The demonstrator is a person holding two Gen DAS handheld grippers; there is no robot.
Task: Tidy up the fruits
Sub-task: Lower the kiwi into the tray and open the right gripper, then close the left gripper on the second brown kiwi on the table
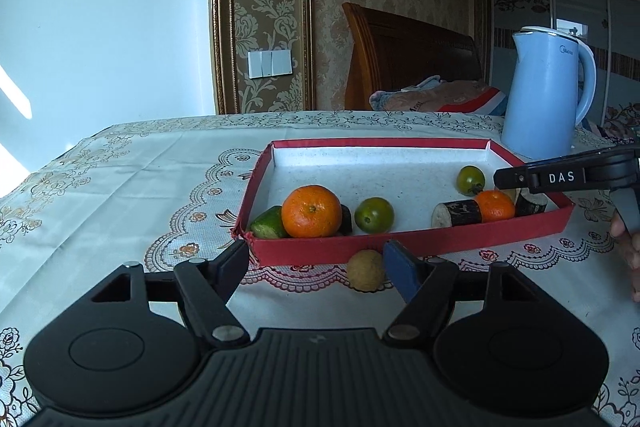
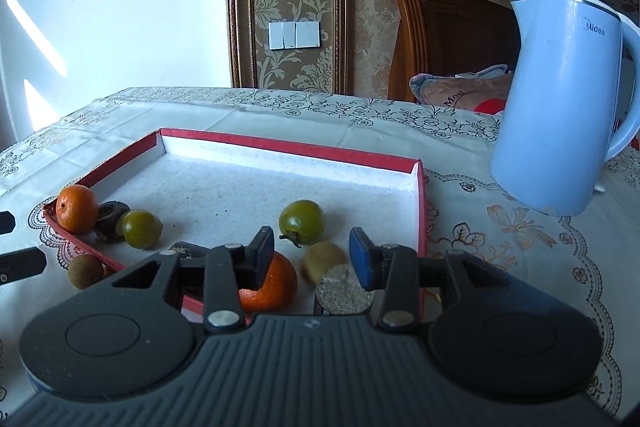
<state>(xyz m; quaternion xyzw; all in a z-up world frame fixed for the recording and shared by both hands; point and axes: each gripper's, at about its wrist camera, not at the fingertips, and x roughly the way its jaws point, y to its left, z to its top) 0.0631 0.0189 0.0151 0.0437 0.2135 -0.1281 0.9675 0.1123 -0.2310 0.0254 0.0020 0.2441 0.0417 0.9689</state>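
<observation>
A red-walled tray (image 1: 400,245) (image 2: 288,147) lies on the table and holds an orange (image 1: 311,211), a cucumber piece (image 1: 269,223), two green tomatoes (image 1: 374,214) (image 1: 470,179), a second orange (image 1: 495,206) and dark-skinned cut pieces (image 1: 458,213). A small brown round fruit (image 1: 366,270) (image 2: 85,270) lies on the cloth outside the tray's near wall. My left gripper (image 1: 318,263) is open, the fruit just inside its right finger. My right gripper (image 2: 312,253) is open and empty above the tray's right end, over an orange (image 2: 270,287), a yellowish fruit (image 2: 323,263) and a cut piece (image 2: 344,293).
A light blue electric kettle (image 1: 546,93) (image 2: 568,107) stands on the table behind the tray's right end. A patterned tablecloth (image 1: 120,187) covers the table. A wooden headboard (image 1: 408,55) and bedding lie beyond the table's far edge.
</observation>
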